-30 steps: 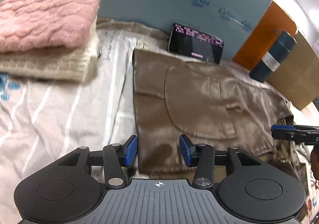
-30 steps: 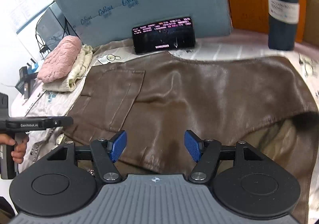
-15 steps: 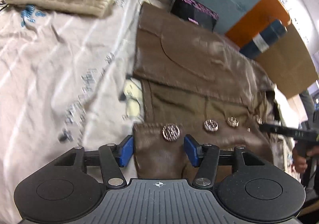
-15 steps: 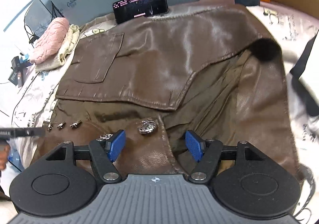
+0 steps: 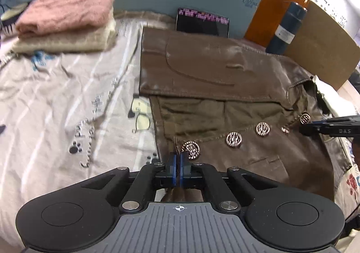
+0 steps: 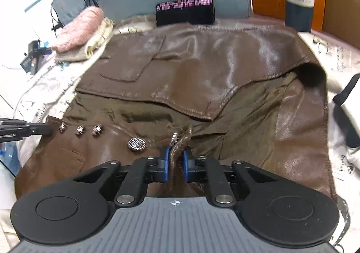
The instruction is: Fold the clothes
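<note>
A brown leather jacket [image 5: 202, 68] lies flat on a printed sheet, its near front flap with several metal buttons [image 5: 234, 139] toward me and the olive lining showing. My left gripper [image 5: 177, 162] is shut on the jacket's near edge just left of the first button. My right gripper [image 6: 175, 160] is closing, and its blue pads press on a bunched fold of the jacket's [image 6: 198, 68] front edge right of a button [image 6: 136, 144]. Each gripper's tip shows at the side of the other's view: the right gripper [image 5: 315, 128], the left gripper [image 6: 33, 130].
Folded pink and cream knitwear [image 5: 65, 12] is stacked at the back left. A lit phone [image 5: 202, 22] leans on a blue foam board behind the jacket. A dark blue bottle [image 5: 285, 30] and cardboard [image 5: 321, 43] stand back right. Bare sheet [image 5: 56, 95] spreads left.
Both grippers have drawn back to the jacket's near buttoned edge, bringing the lining and buttons into view. Their jaws, open half a second ago, have closed on that edge.
</note>
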The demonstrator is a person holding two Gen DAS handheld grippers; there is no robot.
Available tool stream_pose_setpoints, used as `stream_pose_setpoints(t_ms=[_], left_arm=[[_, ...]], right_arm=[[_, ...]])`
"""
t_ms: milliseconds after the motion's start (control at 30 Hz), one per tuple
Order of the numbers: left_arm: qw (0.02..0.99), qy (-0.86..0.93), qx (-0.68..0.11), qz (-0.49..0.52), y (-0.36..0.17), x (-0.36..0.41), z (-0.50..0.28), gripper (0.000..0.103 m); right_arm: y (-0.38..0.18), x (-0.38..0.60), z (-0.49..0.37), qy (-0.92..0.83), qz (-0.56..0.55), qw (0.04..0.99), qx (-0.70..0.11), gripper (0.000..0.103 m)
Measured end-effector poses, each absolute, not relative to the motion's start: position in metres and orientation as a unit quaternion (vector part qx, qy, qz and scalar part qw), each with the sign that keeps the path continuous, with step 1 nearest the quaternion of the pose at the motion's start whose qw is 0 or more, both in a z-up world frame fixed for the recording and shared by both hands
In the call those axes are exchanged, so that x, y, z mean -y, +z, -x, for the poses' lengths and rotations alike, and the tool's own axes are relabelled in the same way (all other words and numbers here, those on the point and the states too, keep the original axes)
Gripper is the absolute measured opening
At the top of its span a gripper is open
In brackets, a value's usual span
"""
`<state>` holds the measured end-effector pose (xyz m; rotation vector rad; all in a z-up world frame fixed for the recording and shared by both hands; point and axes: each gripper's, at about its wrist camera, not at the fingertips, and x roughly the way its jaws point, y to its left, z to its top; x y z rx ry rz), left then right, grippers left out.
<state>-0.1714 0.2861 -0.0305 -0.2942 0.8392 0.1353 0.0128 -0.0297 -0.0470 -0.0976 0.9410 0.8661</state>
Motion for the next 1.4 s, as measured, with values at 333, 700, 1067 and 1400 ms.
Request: stream_pose_setpoints(t_ms=[333,700,1067,1400], left_arm=[[0.926,0.072,-0.358,0.09,-0.008,-0.285,0.135,0.001],[0.905,0.135,-0.399,0.057,-0.032,-0.28,0.124,0.027],[0.92,0.037,-0.389,0.023,-0.014,-0.244,0.145,0.07],[0.91,-0.009,-0.413,-0.018,-0.021,-0.204,0.161,0.079]], right_arm=[[-0.019,0.045,-0.026,0.381,0.025,0.839,-0.388,0.01],[-0.038,0.046,-0.017,0.313,0.151,0.855,-0.386,0.067],[-0.061,0.06,-0.01,0.272,0.165,0.858,-0.402,0.072],[-0.063,0.088,0.0,0.307,0.135,0.832,-0.442,0.068]])
